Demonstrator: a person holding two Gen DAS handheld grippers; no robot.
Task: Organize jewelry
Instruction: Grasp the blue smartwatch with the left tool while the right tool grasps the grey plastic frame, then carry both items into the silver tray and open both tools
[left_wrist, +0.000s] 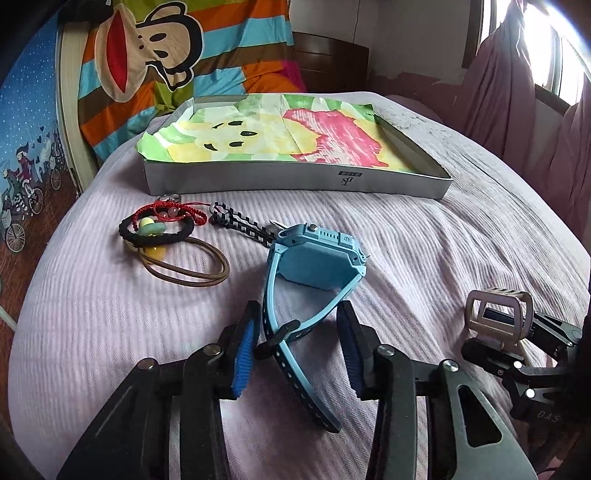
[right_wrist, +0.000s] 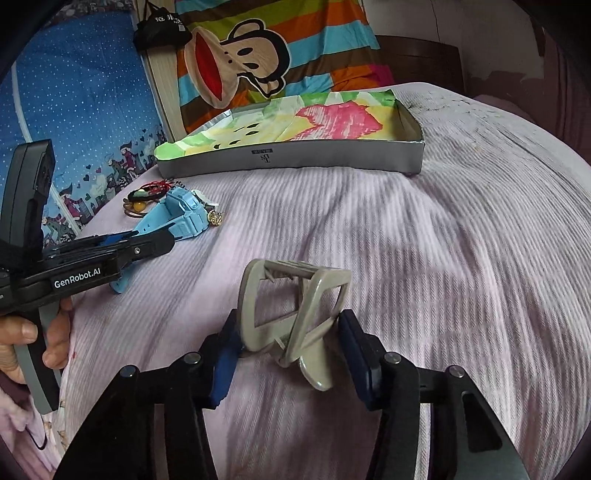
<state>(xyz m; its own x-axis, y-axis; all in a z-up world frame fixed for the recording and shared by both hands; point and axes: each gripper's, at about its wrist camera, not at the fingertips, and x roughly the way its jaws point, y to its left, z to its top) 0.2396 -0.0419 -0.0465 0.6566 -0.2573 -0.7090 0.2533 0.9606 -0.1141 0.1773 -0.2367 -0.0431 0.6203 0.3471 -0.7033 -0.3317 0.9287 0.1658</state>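
A blue smartwatch (left_wrist: 317, 254) lies on the lilac bedspread, its strap running between my left gripper's (left_wrist: 297, 332) open fingers; the pads do not touch it. It also shows in the right wrist view (right_wrist: 181, 218). My right gripper (right_wrist: 286, 339) is shut on a beige hair claw clip (right_wrist: 291, 310), held just above the bed; that clip shows at the right of the left view (left_wrist: 498, 317). A black hair tie with beads (left_wrist: 155, 229), a red cord bracelet (left_wrist: 173, 210), a brown elastic (left_wrist: 192, 269) and a black-white braided strap (left_wrist: 240, 225) lie left of the watch.
A shallow grey box (left_wrist: 295, 181) lined with colourful paper stands at the back of the bed. A striped monkey-print blanket (left_wrist: 166, 55) hangs behind it. Curtains (left_wrist: 517, 92) stand at the right. A small gold trinket (right_wrist: 216, 218) lies beside the watch.
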